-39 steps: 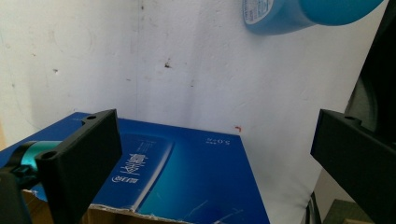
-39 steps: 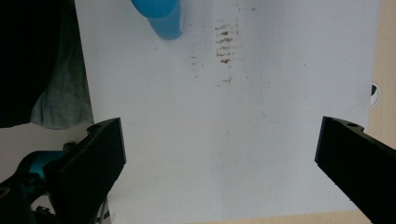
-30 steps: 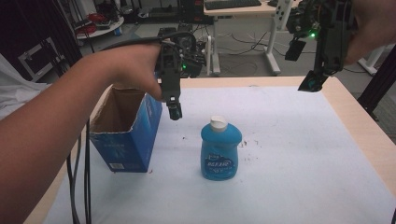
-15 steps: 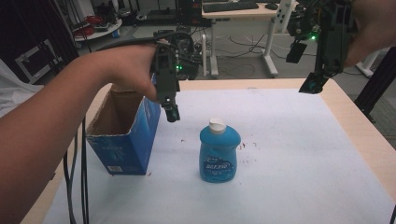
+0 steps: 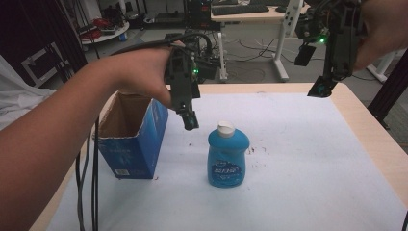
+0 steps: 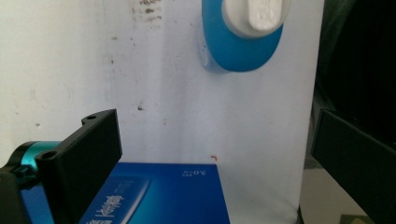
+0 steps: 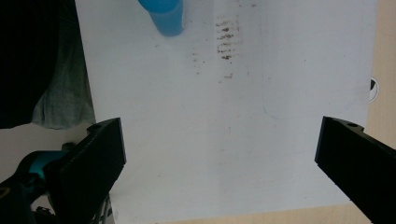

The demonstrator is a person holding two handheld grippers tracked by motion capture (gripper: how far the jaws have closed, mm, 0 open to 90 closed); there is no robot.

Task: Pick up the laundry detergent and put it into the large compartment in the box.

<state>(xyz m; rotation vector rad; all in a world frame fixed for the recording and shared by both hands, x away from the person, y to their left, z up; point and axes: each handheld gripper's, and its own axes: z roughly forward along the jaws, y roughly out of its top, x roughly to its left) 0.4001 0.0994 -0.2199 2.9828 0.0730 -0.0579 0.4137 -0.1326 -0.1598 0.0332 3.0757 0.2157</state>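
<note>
High view: left gripper [image 5: 190,121], jaws spread, hangs between an open blue cardboard box [image 5: 132,139] and a white-capped blue plastic bottle [image 5: 226,155]; right gripper [image 5: 321,89] also spread

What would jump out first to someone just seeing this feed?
The blue bottle with its white cap stands upright mid-table on the white cover. Beside it on the left sits an open blue cardboard box. The left gripper hangs open between box and bottle, and the right gripper is held high over the far right corner, jaws apart.
</note>
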